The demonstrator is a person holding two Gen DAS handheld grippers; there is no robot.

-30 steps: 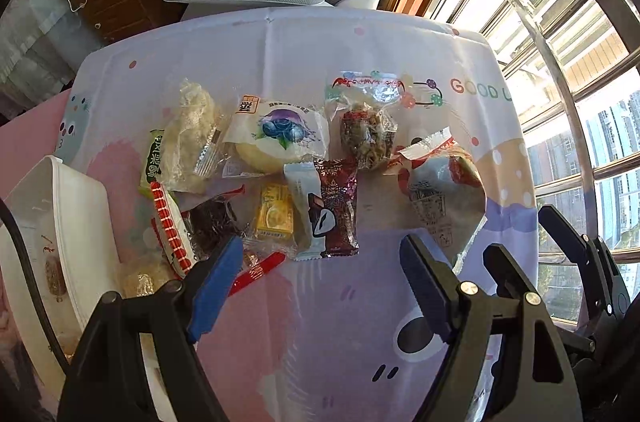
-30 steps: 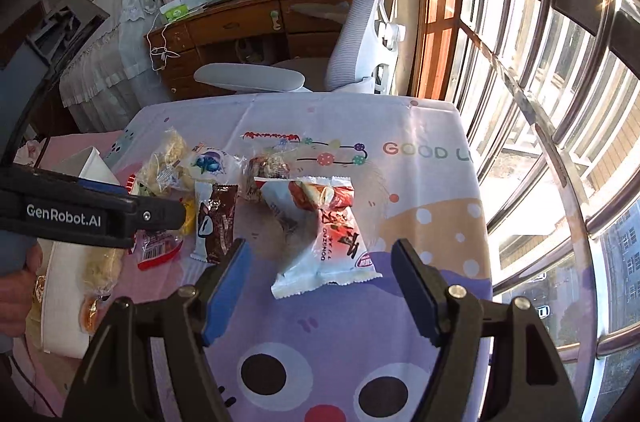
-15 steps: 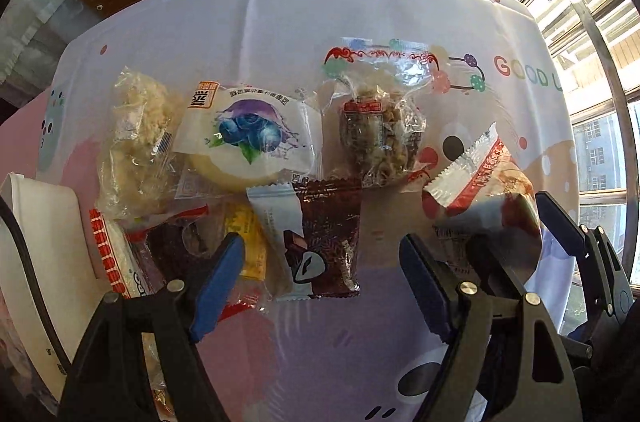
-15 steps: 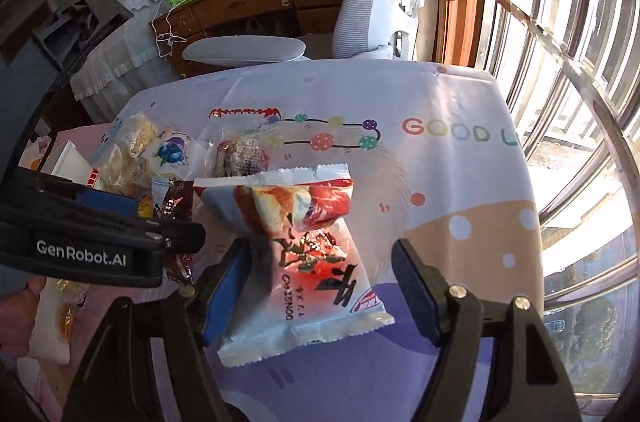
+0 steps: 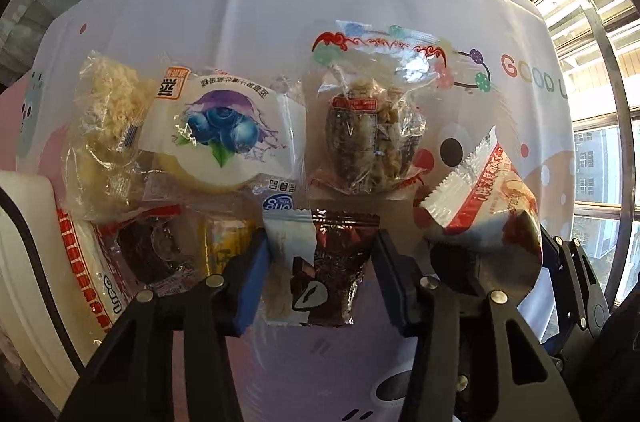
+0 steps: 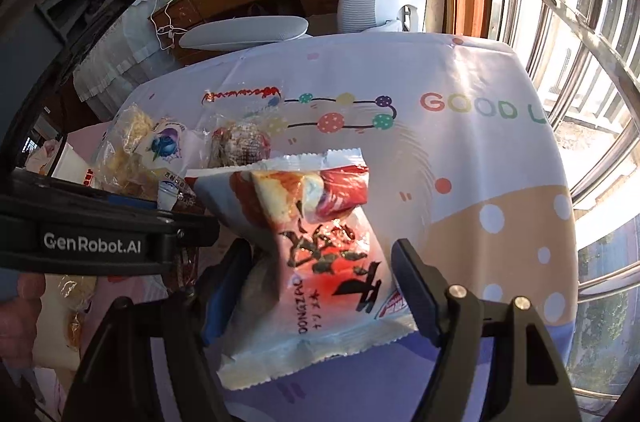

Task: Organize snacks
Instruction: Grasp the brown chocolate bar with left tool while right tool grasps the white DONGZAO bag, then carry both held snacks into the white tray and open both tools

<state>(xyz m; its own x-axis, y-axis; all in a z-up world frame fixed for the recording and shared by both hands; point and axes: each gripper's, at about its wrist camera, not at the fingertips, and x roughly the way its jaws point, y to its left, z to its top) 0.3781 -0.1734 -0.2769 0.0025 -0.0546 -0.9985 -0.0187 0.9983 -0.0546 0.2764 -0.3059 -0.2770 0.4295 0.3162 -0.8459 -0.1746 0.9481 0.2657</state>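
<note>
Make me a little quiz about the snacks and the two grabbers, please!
1. True or false: the blueberry packet lies on top of the red-and-white packet.
2. Which packet sits between the fingers of the left gripper? A: blueberry packet. B: brown-and-white packet. C: red-and-white packet.
3. Which gripper has the red-and-white packet between its fingers?

Key
1. False: they lie apart on the tablecloth.
2. B. Its jaws have just been closing, and the pads now meet the packet's sides.
3. The right gripper, with its jaws open.
</note>
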